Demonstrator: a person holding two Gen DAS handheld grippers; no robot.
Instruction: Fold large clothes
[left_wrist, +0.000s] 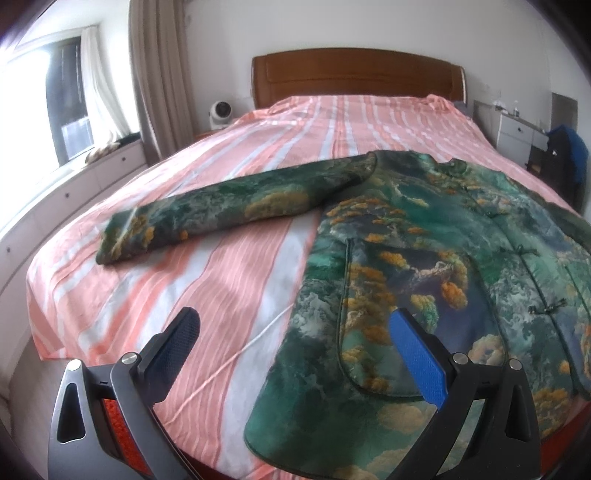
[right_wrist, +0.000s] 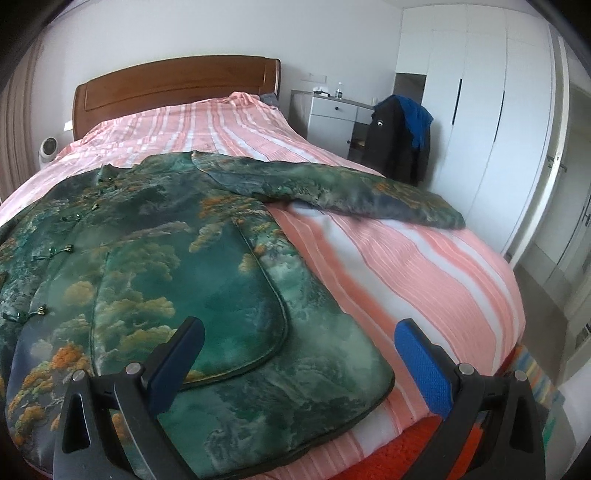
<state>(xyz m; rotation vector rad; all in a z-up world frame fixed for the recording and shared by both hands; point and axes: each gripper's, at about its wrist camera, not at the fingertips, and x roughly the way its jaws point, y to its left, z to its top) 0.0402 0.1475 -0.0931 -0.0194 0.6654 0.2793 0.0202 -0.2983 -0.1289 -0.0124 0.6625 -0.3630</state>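
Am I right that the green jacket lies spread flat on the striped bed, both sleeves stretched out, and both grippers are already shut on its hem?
Not quite: neither is shut. The left gripper and right gripper are open above the jacket's bottom corners, as each wrist view shows. The rest holds: the jacket lies flat on the striped bed with its left sleeve and right sleeve stretched out.

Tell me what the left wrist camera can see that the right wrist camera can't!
Only the left wrist view shows the window, the curtain and the jacket's left sleeve. Only the right wrist view shows the white wardrobe and the jacket's right sleeve. Both show the green patterned jacket, the pink striped bed, the wooden headboard, the small white fan and an open gripper: left gripper, right gripper.
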